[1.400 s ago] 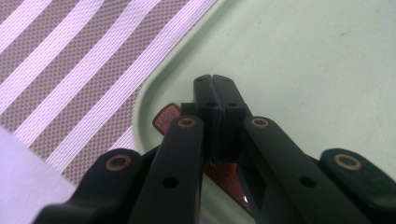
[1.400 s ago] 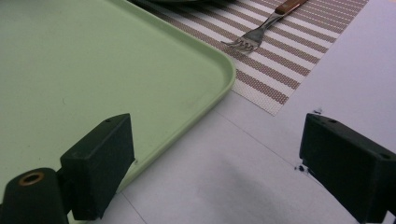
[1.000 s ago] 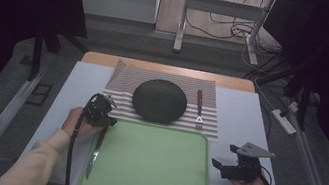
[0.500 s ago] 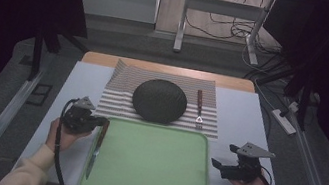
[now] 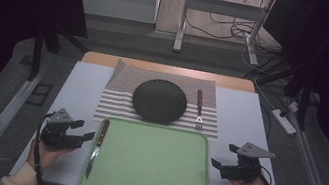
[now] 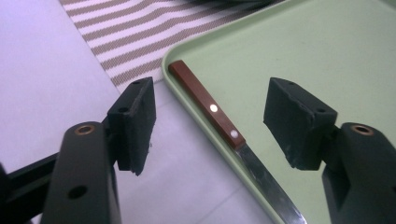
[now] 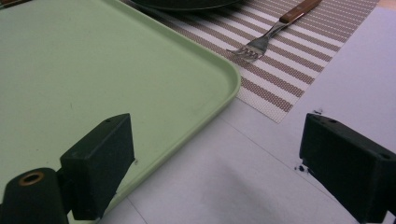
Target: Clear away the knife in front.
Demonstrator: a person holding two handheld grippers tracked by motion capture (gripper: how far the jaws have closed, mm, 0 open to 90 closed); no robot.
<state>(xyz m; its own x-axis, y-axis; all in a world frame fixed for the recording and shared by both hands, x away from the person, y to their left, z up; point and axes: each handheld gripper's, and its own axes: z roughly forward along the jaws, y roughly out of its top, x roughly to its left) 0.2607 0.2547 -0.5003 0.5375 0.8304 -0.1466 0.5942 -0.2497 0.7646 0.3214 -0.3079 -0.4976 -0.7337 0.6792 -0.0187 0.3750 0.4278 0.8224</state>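
Note:
A wood-handled knife (image 5: 96, 147) lies along the left edge of the green tray (image 5: 154, 172), blade toward the person. My left gripper (image 5: 84, 129) rests on the table just left of the tray, open and holding nothing. In the left gripper view, the knife (image 6: 205, 105) lies beyond and between the two pads (image 6: 135, 121), untouched. On the right side of the tray, my right gripper (image 5: 224, 154) is open and holds nothing. In the right gripper view, the tray's corner (image 7: 205, 79) sits ahead of that gripper (image 7: 224, 158).
A dark round plate (image 5: 159, 101) sits on a striped placemat (image 5: 121, 82) behind the tray. A fork (image 5: 198, 109) with a wooden handle lies to the plate's right, and in the right gripper view the fork (image 7: 275, 30) lies far ahead. Bare white table (image 5: 250, 112) flanks the mat.
My left gripper has drawn back from the tray's far left corner toward the person and to the left. The knife stays on the tray. The right gripper has not moved.

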